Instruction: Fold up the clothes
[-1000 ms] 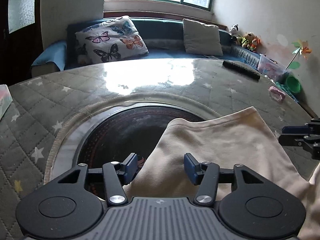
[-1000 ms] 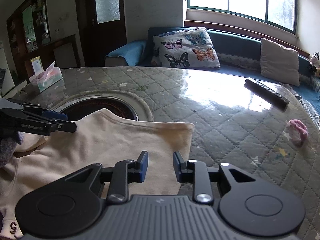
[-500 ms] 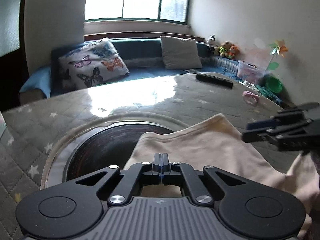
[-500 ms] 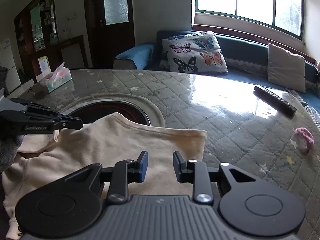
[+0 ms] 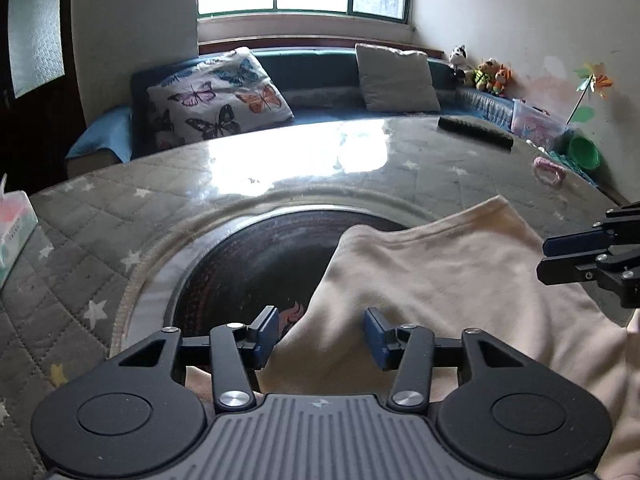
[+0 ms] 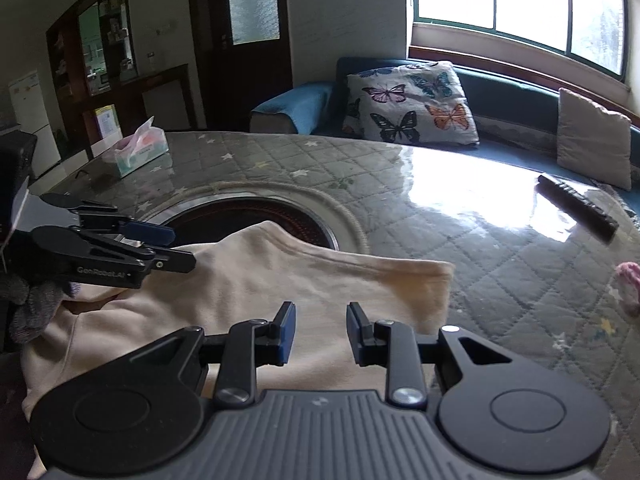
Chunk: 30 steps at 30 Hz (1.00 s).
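A cream garment (image 5: 460, 276) lies flat on the round quilted table (image 5: 140, 200), partly over the dark round inset in the middle; it also shows in the right wrist view (image 6: 280, 280). My left gripper (image 5: 320, 336) is open and empty, low over the garment's left edge. My right gripper (image 6: 320, 334) is open and empty, just above the garment's near right part. Each gripper shows in the other's view: the right one (image 5: 560, 256) at the right edge, the left one (image 6: 168, 248) at the left.
A black remote (image 6: 576, 208) and a pink scrunchie (image 6: 630, 284) lie on the table's far right. A tissue box (image 6: 138, 152) stands at the far left. A sofa with a butterfly cushion (image 5: 216, 96) runs behind the table under the window.
My left gripper was open, shut half a second ago, and is open again now, lower and closer to the garment's edge. My right gripper stayed open and barely moved.
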Each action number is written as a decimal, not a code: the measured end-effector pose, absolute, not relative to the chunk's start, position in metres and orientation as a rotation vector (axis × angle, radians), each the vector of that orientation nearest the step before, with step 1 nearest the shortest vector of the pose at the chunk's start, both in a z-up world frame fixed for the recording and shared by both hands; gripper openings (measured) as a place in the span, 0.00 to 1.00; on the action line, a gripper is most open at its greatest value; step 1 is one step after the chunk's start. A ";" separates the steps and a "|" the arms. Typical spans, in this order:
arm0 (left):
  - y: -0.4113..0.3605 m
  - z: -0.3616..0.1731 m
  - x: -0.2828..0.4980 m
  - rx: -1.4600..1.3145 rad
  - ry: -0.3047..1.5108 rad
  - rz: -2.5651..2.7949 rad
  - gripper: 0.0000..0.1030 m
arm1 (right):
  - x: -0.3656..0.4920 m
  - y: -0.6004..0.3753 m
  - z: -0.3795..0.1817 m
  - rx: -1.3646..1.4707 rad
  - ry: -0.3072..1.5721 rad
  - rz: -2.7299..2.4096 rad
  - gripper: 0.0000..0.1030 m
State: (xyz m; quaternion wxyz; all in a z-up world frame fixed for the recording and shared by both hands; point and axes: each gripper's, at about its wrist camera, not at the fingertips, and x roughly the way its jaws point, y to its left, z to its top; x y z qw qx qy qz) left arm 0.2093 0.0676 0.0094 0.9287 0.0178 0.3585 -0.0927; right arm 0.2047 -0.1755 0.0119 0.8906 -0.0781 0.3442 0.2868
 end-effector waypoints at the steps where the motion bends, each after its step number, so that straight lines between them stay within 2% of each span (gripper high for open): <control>1: 0.069 0.008 0.210 0.034 0.740 -0.193 0.47 | 0.204 -0.173 0.011 -0.164 0.718 0.602 0.27; 2: 0.070 0.006 0.211 0.027 0.743 -0.203 0.40 | 0.204 -0.172 0.010 -0.166 0.720 0.608 0.27; 3: 0.071 0.005 0.211 0.017 0.742 -0.216 0.25 | 0.203 -0.171 0.010 -0.167 0.721 0.611 0.27; 5: 0.073 0.006 0.209 0.002 0.730 -0.220 0.11 | 0.201 -0.168 0.011 -0.171 0.720 0.618 0.27; 6: 0.072 0.009 0.206 0.002 0.716 -0.219 0.09 | 0.201 -0.168 0.011 -0.172 0.719 0.620 0.27; 14: 0.043 0.033 0.151 0.130 0.557 -0.330 0.08 | 0.201 -0.165 0.021 -0.157 0.701 0.627 0.27; 21: 0.009 0.014 0.122 0.238 0.596 -0.466 0.08 | 0.198 -0.148 0.030 -0.136 0.672 0.674 0.27; 23: 0.002 0.011 0.118 0.265 0.610 -0.497 0.12 | 0.195 -0.142 0.029 -0.136 0.673 0.691 0.27; 28: 0.008 0.020 0.115 0.240 0.594 -0.499 0.12 | 0.193 -0.136 0.014 -0.177 0.713 0.682 0.27; 30: 0.015 0.028 0.117 0.213 0.577 -0.482 0.19 | 0.195 -0.139 0.007 -0.185 0.736 0.662 0.27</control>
